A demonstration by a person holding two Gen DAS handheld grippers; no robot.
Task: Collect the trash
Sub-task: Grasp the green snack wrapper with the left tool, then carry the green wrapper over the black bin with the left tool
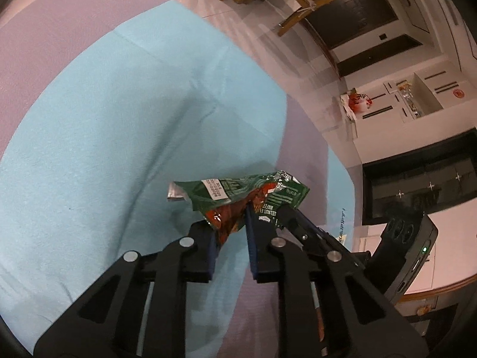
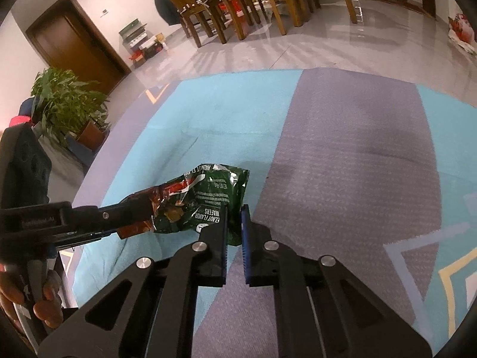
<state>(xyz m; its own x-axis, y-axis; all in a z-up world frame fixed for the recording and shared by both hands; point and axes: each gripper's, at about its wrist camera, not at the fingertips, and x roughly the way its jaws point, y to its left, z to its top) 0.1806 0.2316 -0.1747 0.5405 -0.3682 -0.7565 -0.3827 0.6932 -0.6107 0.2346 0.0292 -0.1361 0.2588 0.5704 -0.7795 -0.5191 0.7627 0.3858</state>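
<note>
A crumpled green wafer wrapper (image 2: 205,200) was held above a blue and purple carpet (image 2: 342,149). Its right edge was gripped between the fingers of the right gripper (image 2: 235,223), with only a narrow gap left between them. Its left end was clamped by the left gripper (image 2: 140,208), which entered from the left side. Wooden chairs (image 2: 238,3), a potted plant (image 2: 68,104) and a brown door (image 2: 74,41) were seen beyond the carpet.

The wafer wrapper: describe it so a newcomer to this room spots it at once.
Start at the blue and purple rug in front of the wooden dining chairs. Above it, the left gripper and right gripper both pinch one crumpled wrapper. It is glossy green with a red-brown patch and white "WAFERS" lettering, the only litter in view.
</note>
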